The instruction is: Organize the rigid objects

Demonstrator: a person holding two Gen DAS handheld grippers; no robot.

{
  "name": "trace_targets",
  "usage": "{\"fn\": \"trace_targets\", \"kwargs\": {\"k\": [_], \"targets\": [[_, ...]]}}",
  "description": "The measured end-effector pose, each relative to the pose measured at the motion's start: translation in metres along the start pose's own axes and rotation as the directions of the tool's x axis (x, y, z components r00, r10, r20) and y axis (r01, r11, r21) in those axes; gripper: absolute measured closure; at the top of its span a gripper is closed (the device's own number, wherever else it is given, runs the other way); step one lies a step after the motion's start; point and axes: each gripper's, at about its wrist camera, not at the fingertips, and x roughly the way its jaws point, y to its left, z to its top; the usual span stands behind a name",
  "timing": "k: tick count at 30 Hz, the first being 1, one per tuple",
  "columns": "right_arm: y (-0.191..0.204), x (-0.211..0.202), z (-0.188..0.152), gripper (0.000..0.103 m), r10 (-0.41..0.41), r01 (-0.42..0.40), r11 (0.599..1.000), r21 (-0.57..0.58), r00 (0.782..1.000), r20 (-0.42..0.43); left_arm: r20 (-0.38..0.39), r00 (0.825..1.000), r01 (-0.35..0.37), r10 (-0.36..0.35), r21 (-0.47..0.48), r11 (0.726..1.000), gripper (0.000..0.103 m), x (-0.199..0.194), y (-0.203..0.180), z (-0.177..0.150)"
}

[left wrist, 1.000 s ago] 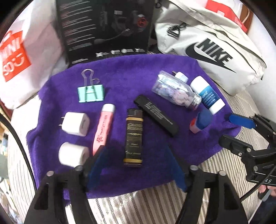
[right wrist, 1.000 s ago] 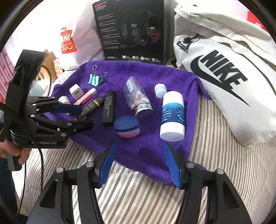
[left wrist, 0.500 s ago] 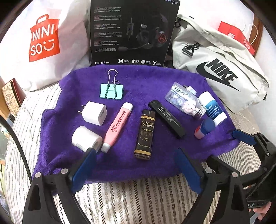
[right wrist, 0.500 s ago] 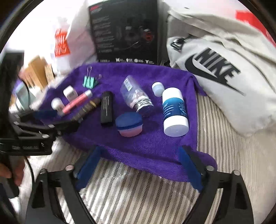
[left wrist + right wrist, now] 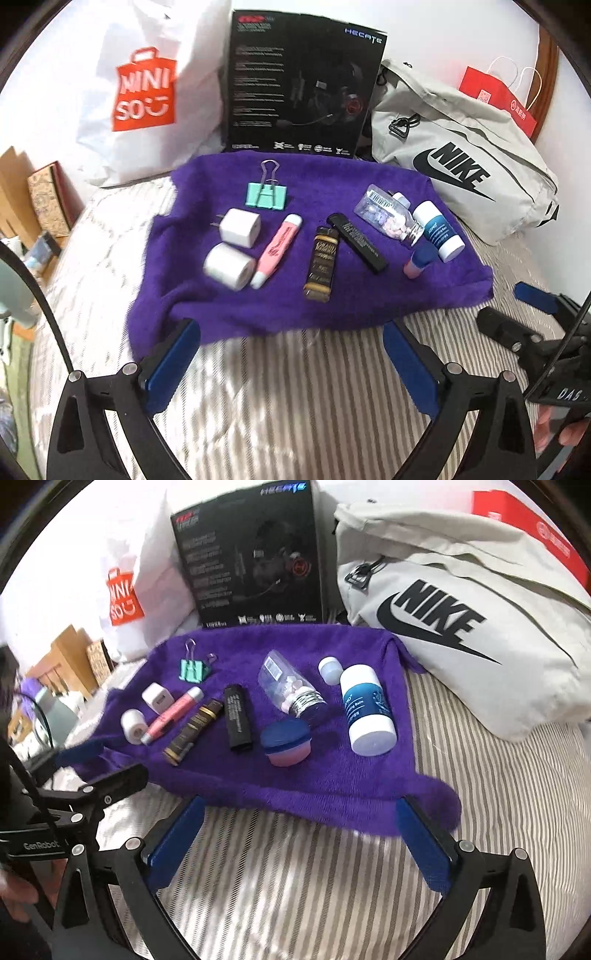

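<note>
Left wrist: small white cap [image 5: 400, 199] half hidden behind pill bottle [image 5: 388, 218]; both grippers' fingers wide, empty.

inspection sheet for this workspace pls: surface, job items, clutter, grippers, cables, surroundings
Surface: purple towel on a striped bedsheet.
Job's things: binder clip, charger plug, tape roll, pink tube, pill bottle, balm bottle, all lying on the towel.
Clutter: nothing seen.
Grippers: left hand-held gripper and right hand-held gripper open, empty, short of the towel.
Cables: black cable at left.
Surroundings: Miniso bag, headset box, Nike bag.
</note>
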Motion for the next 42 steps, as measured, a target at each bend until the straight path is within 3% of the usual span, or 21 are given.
{"fn": "trace_targets", "kwargs": {"k": [14, 25, 42], "targets": [[0.004, -0.079, -0.035, 0.0, -0.062, 0.06, 0.997, 0.041, 0.997, 0.036, 0.036, 0.991, -0.128, 0.128, -0.001, 0.992, 0.0, -0.065, -0.004, -0.045], [0.004, -0.111, -0.062, 0.0, -0.07, 0.068, 0.997, 0.041, 0.996, 0.05, 0.063, 0.991, -0.117, 0.116, 0.002, 0.993, 0.0, -0.084, -0.013, -0.066], [-0.001, -0.117, -0.069, 0.0, -0.081, 0.08, 0.996, 0.038, 0.996, 0.042, 0.046, 0.992, -0.114, 0.114, -0.012, 0.993, 0.0, -0.088, -0.011, -0.076]]}}
